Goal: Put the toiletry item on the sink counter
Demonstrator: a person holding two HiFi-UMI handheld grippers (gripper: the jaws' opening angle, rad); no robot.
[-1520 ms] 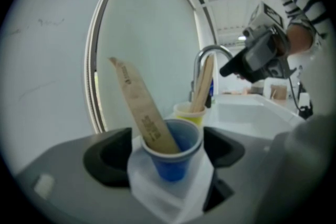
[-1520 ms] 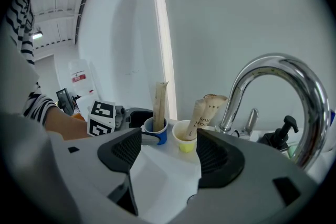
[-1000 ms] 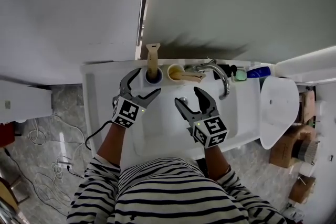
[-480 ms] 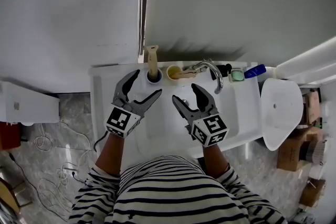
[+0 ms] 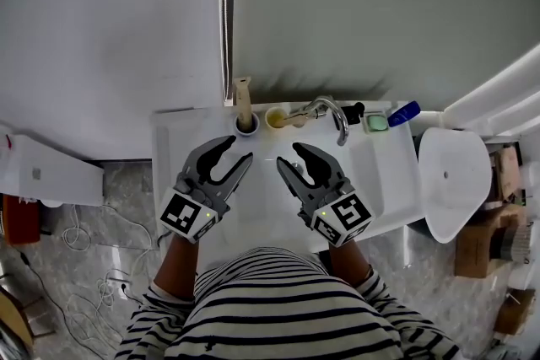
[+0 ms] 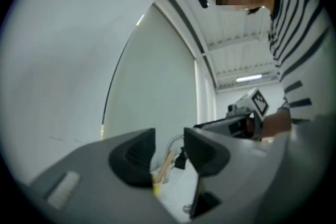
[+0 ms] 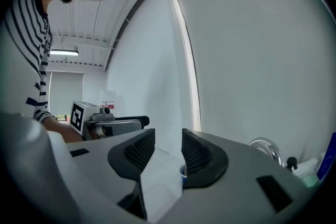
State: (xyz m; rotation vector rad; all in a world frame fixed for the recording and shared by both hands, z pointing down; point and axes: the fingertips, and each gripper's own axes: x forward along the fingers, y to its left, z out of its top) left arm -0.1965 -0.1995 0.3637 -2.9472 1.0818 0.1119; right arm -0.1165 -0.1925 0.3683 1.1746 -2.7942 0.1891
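Pause above the sink bench point(image 5: 173, 149): left tool point(image 5: 238, 150) and right tool point(image 5: 289, 156), jaws just drawn partway in around nothing, face the wooden brush point(image 5: 243, 101), the likely toiletry item, upright at the back edge, which calls for a wider spread and a forward reach.

plain pale grey wall point(image 5: 110, 13) at 11 o'clock, wide matte grey panel point(image 5: 380, 4) at 1 o'clock. grey marbled tile floor point(image 5: 101, 202) at 8 o'clock; white oval toilet lid point(image 5: 451, 173) at 3 o'clock.

Tan, wooden-looking toiletry item point(image 5: 243, 97), slim and flat, upright in a small round cup point(image 5: 246, 127). Set at the back edge of the white sink tabletop point(image 5: 173, 139), just left of the tap point(image 5: 333, 110).
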